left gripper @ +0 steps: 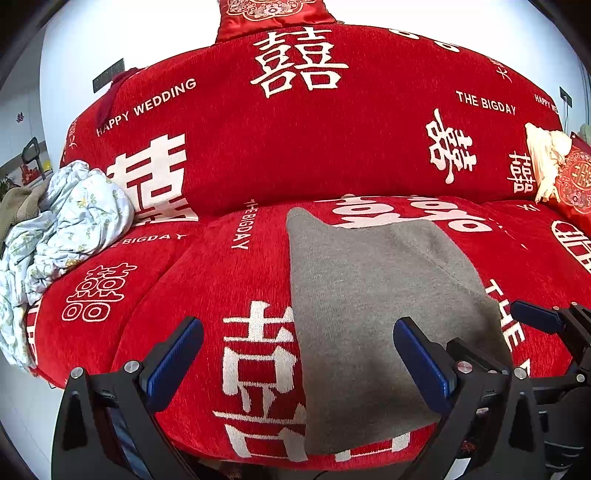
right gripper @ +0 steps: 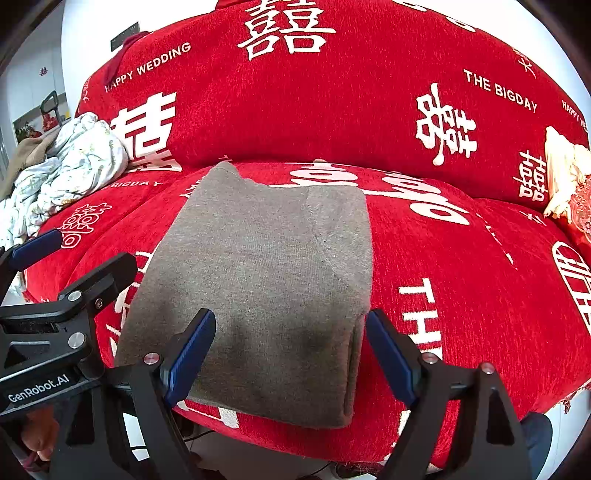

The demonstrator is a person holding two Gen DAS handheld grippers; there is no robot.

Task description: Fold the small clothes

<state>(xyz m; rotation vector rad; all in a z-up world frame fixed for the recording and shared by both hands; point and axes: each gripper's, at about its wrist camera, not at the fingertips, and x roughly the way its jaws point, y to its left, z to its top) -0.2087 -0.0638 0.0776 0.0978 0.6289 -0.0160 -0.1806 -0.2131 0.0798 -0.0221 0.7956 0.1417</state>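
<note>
A grey knit garment (left gripper: 373, 302) (right gripper: 266, 280) lies folded flat on the seat of a red sofa (left gripper: 207, 280) (right gripper: 461, 280), its near edge at the sofa's front. My left gripper (left gripper: 297, 326) hovers open over the garment's left edge, one blue pad over red fabric, the other over grey. My right gripper (right gripper: 290, 317) is open above the garment's near right corner, nothing pinched between its pads. The right gripper's fingers (left gripper: 535, 317) show at the right in the left wrist view. The left gripper's fingers (right gripper: 37, 245) show at the left in the right wrist view.
A crumpled pale floral cloth (left gripper: 62, 236) (right gripper: 62, 173) is piled on the sofa's left end. A red embroidered cushion with cream cloth (left gripper: 554, 170) (right gripper: 569, 184) sits at the right end. The sofa back (left gripper: 295, 129) rises behind, and another red cushion (left gripper: 273, 14) tops it.
</note>
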